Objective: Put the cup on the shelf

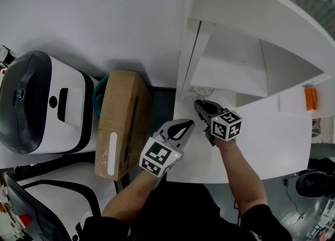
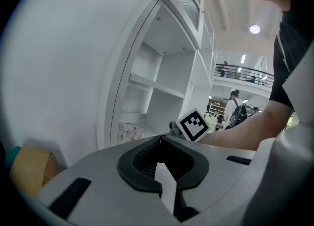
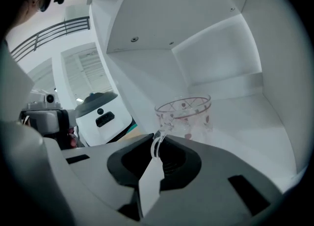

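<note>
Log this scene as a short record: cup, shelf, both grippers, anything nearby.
cup: clear glass cup with red pattern, upright, inside the white shelf; its base is hidden, so contact is unclear
right gripper: shut on the cup's handle
left gripper: shut, empty, outside the shelf
nearby: brown cardboard box left of the shelf

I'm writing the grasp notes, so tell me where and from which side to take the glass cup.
The glass cup's handle, from the shelf's open front: the thin loop juts toward the opening, and the right gripper is shut on it.
</note>
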`<move>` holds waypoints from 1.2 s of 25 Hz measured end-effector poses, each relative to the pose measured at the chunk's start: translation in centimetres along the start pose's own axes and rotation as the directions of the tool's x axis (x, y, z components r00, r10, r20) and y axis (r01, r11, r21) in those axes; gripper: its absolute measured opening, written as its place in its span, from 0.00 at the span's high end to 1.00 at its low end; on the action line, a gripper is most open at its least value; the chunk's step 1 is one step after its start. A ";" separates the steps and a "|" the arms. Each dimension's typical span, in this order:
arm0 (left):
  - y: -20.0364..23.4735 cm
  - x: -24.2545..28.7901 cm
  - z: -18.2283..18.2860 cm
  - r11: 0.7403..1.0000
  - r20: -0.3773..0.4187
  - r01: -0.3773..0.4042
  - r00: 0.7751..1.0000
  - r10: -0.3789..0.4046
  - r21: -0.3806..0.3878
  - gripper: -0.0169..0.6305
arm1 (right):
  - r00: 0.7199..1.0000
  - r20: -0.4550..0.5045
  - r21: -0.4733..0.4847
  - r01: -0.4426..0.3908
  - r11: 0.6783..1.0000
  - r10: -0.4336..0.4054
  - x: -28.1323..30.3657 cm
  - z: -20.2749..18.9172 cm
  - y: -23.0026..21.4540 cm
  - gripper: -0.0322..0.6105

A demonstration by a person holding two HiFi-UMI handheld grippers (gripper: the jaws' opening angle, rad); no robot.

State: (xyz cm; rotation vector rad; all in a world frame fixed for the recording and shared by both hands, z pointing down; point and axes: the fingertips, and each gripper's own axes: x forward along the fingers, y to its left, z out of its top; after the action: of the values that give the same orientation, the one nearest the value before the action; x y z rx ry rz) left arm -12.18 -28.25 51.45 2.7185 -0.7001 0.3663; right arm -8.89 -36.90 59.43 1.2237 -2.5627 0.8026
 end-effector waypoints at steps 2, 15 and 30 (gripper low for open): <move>0.0 -0.3 0.2 1.000 -0.002 -0.006 1.000 0.006 -0.013 0.95 | 1.000 -0.023 0.040 0.017 0.999 -0.016 0.4 -0.4 -0.5 0.90; -0.5 -1.0 -0.6 0.998 -0.048 -0.015 0.999 0.013 -0.062 0.95 | 0.978 -0.079 0.065 0.196 0.978 -0.191 -1.4 -1.5 -3.1 0.90; -0.7 -1.1 -0.5 0.992 -0.061 -0.023 0.998 0.016 -0.124 0.95 | 0.952 -0.130 -0.071 0.269 0.961 -0.276 -2.1 -1.0 -5.6 0.89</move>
State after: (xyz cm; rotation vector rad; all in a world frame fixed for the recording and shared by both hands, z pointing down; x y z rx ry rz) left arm -12.81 -27.00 51.38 2.5741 -0.7092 0.3932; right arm -3.34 -37.80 61.63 1.4115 -2.2261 0.7273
